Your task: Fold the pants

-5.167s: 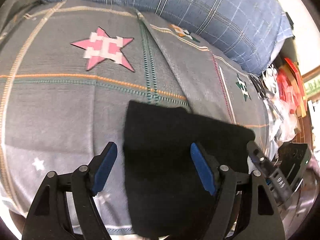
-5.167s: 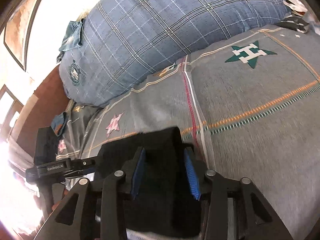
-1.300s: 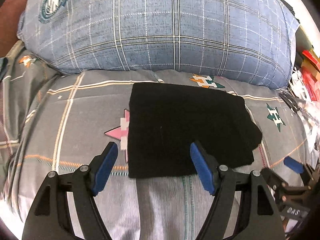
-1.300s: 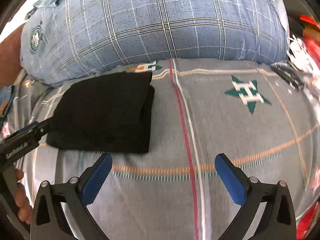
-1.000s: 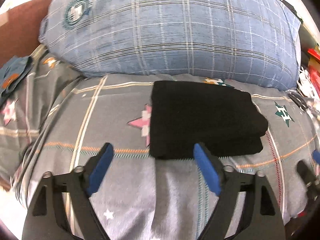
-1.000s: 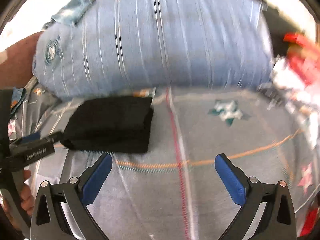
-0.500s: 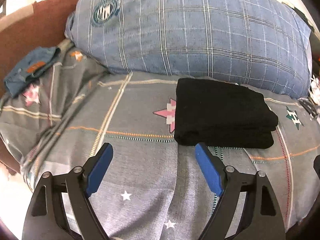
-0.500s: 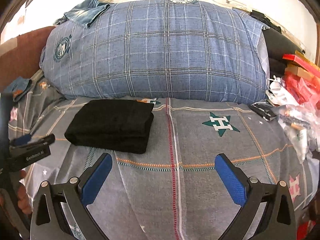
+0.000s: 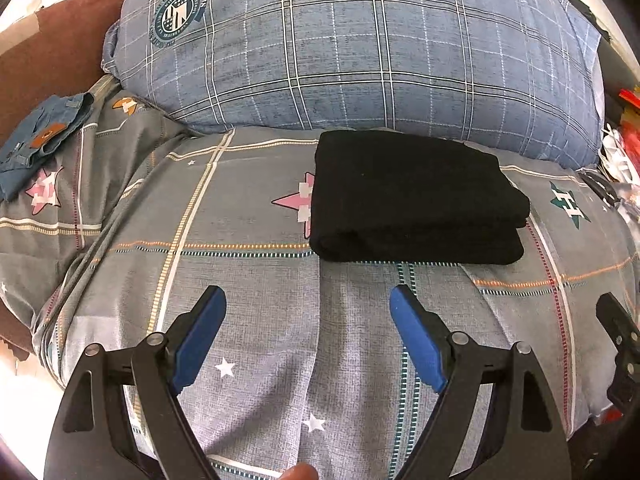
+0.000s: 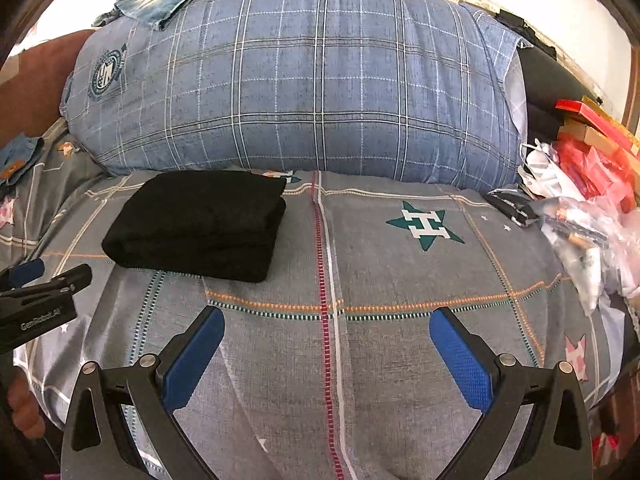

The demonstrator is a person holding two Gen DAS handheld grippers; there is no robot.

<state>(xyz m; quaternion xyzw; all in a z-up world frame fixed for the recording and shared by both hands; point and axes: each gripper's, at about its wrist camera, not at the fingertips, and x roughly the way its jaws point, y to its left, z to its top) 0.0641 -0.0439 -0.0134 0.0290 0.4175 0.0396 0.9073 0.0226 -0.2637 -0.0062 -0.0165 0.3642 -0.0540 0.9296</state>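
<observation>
black pants (image 9: pixel 412 200) sit folded square by the big pillow (image 9: pixel 360 48) at the bed's (image 9: pixel 256 280) head edge, looks done, so left tongs (image 9: pixel 308 334) and right tongs (image 10: pixel 326 354) hang released, empty, well short of them.

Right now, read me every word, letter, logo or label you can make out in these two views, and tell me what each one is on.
"GenRobot.AI": white lettering on the side of the left hand-held gripper, seen in the right wrist view; small, so the spelling is my best reading.
"H": white letter on the green star printed on the bedsheet.
Round crest on the blue plaid pillow: ring of lettering, too small to read.
Leather patch on the denim garment: nothing legible.
</observation>
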